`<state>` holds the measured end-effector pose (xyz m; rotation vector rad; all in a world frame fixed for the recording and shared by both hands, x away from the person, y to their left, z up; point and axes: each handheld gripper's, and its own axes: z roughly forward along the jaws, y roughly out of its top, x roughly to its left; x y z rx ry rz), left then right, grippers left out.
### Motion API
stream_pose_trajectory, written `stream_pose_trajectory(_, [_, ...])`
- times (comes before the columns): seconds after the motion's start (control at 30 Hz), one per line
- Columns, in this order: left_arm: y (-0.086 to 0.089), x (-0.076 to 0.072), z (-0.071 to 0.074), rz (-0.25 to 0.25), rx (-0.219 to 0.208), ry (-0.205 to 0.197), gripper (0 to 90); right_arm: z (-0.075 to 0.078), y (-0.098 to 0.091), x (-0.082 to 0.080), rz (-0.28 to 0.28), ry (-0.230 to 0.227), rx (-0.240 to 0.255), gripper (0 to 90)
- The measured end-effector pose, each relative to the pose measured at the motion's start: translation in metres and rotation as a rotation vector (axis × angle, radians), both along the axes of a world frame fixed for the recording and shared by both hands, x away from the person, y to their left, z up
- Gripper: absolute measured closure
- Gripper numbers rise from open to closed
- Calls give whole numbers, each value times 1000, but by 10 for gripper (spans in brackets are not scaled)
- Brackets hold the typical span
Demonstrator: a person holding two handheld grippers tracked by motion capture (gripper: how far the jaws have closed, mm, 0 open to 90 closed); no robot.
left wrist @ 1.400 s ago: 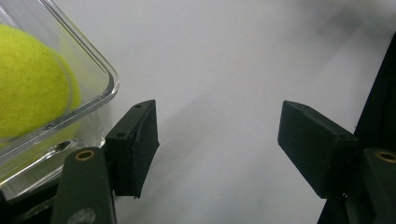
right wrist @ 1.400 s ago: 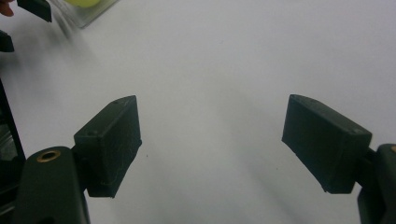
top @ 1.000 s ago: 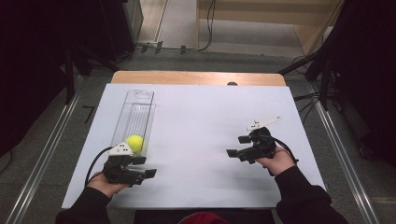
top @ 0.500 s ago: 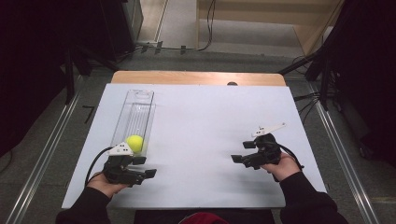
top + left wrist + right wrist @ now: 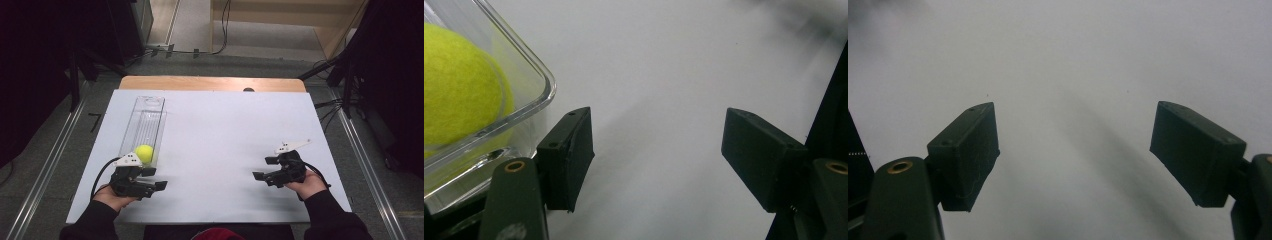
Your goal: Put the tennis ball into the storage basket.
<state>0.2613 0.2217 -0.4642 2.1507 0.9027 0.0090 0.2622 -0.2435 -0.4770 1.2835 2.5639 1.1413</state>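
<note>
Lying in the clear tray (image 5: 145,117), the tennis ball (image 5: 144,153) sits just beside the spread, empty left claw (image 5: 152,178).

A fuzzy yellow-green tennis ball (image 5: 144,153) sits inside a clear plastic container (image 5: 148,103), down at its near end. The container is long, narrow and rectangular with rounded corners, lying flat on the white tabletop (image 5: 225,135) at the left side, its length running away from the person. Up close, the ball (image 5: 459,90) rests against the container's transparent corner wall (image 5: 536,87).
</note>
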Motion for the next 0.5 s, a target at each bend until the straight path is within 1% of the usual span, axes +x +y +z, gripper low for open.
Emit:
stream_pose_trajectory(0.23, [0, 0, 0, 0, -1, 0, 296, -3, -8, -6, -13, -12, -6, 174])
stream_pose_trajectory(0.5, [0, 0, 0, 1, 0, 0, 296, -4, -17, -7, -29, -19, -3, 174])
